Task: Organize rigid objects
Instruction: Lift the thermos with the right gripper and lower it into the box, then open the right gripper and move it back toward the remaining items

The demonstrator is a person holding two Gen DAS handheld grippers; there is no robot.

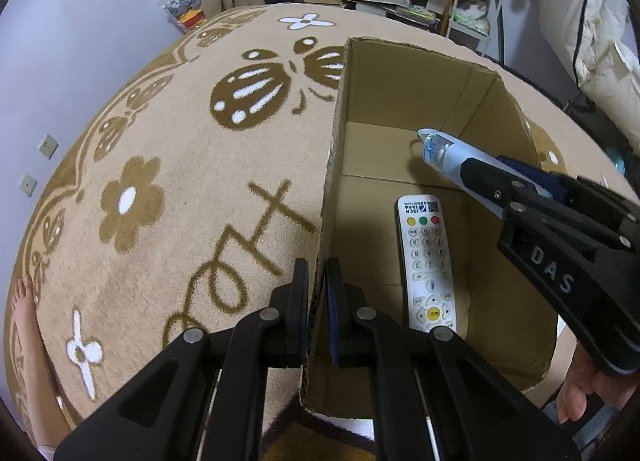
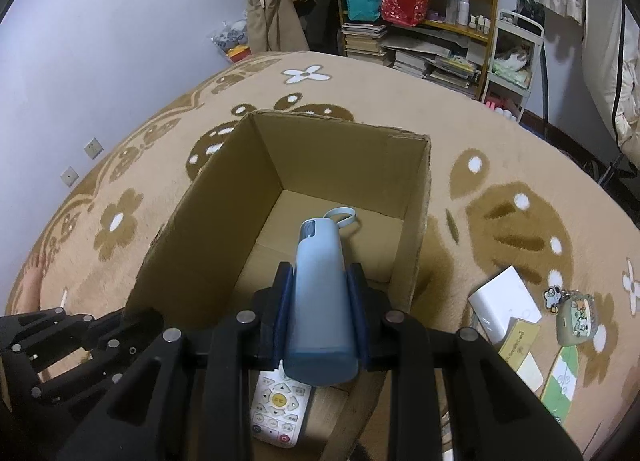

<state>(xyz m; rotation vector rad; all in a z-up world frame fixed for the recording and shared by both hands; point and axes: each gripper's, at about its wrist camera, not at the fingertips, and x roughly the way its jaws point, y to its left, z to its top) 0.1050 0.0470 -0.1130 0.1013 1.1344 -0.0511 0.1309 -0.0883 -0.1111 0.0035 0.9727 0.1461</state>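
From the left wrist, the left gripper point(image 1: 318, 293) pinches the box point(image 1: 360, 109) wall on the rug point(image 1: 160, 141); a remote point(image 1: 426, 265) lies inside. From the right wrist, the right gripper point(image 2: 320, 281) clamps a pale blue bottle point(image 2: 320, 285) over the box point(image 2: 224, 213), the remote point(image 2: 280, 409) below; small items point(image 2: 508, 313) lie right.

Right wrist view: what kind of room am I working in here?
Most likely a lived-in room at home, perhaps a bedroom. A patterned flower rug covers the floor, a cluttered shelf holds books and bottles, and clothes hang by the wall.
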